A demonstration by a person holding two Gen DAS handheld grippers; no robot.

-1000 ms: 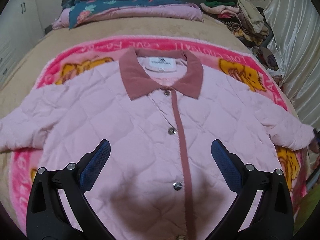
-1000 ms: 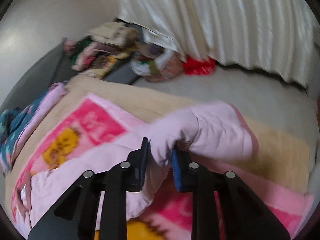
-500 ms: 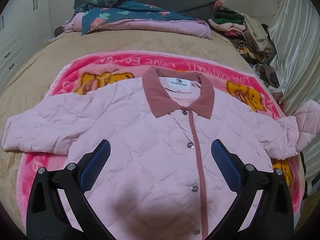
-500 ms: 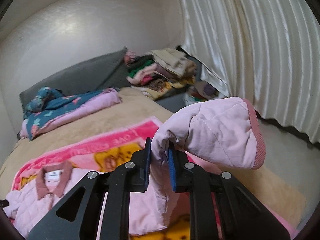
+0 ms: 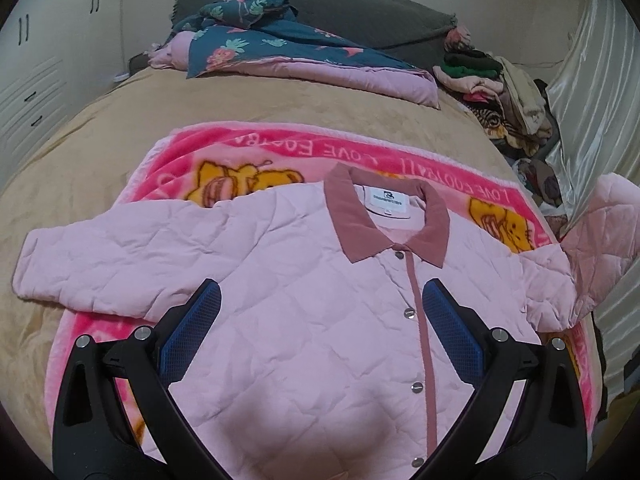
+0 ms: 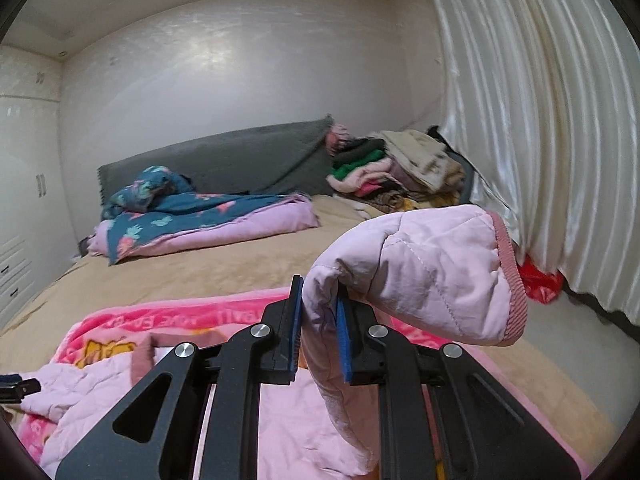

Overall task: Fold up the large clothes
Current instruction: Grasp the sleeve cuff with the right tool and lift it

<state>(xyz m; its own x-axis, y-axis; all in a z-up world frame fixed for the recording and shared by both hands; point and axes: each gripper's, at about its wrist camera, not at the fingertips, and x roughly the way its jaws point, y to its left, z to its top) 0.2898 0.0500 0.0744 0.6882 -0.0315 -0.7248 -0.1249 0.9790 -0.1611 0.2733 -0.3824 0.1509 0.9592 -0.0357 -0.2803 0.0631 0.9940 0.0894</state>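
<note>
The pink quilted jacket [image 5: 304,304] is lying face up on the pink cartoon blanket [image 5: 280,152], collar toward the bed's head edge, its sleeves stretching out toward the bed's two side edges. The right gripper [image 6: 318,320] is pinching the right sleeve [image 6: 420,272] near its cuff and holding it raised above the bed's right edge. The left gripper [image 5: 320,336] is hovering over the chest, fingers wide apart and empty. The sleeve's length is pointing across the body, so folding it inward looks like the right gripper's job.
</note>
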